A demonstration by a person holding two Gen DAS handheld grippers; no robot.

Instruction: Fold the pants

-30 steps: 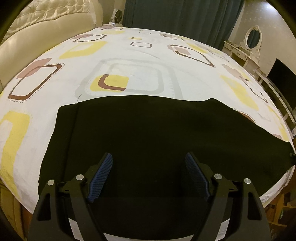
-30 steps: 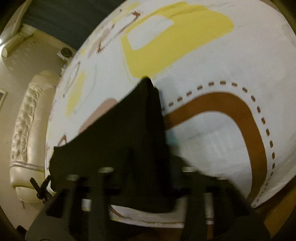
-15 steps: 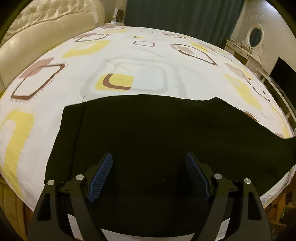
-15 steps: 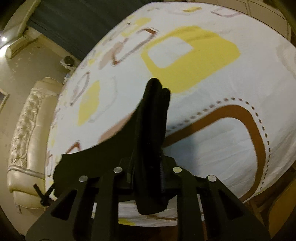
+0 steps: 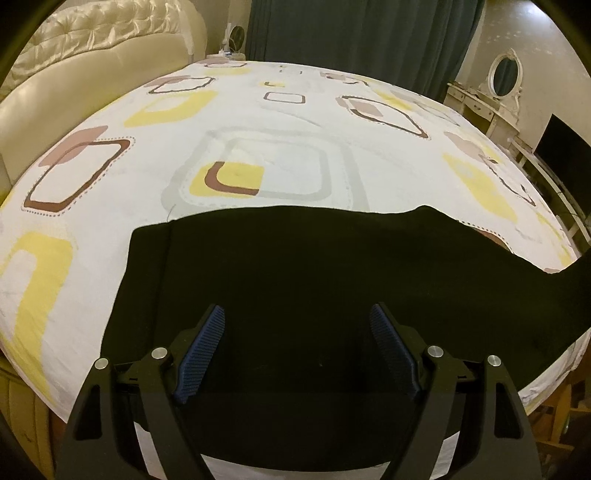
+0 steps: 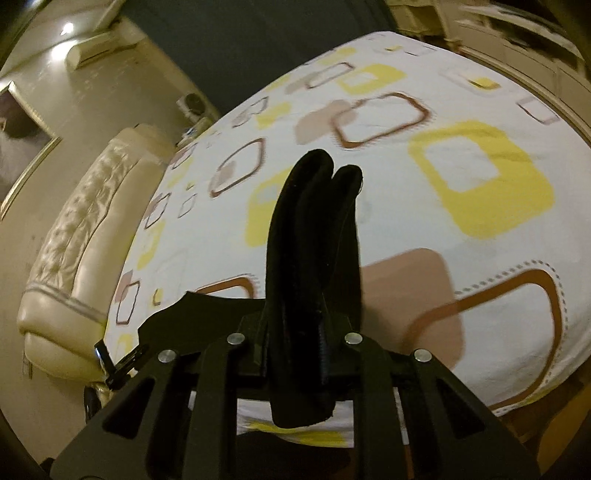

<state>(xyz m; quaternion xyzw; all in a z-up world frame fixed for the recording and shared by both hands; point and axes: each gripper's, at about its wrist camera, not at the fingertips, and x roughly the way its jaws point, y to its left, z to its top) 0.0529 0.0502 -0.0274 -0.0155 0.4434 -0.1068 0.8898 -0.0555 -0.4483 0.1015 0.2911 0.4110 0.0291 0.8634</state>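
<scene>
Black pants (image 5: 314,280) are lying across the near edge of the bed (image 5: 280,147). Left claw (image 5: 297,345) is hovering over them, jaws spread, empty. Right claw (image 6: 306,347) is pinching a bunched pant end (image 6: 314,240), which is blocking its forward view. Cream headboard (image 5: 92,48), teal curtain (image 5: 362,33) are bordering the bed.

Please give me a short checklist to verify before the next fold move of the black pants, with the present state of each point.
1. Right gripper shut on the black pants: ok.
2. Both cloth layers between its jaws: cannot tell.
3. Left gripper open, above the pants: ok.
4. Pants body flat on the patterned bedsheet: ok.
5. Near edge of pants fully on bed: cannot tell.
</scene>
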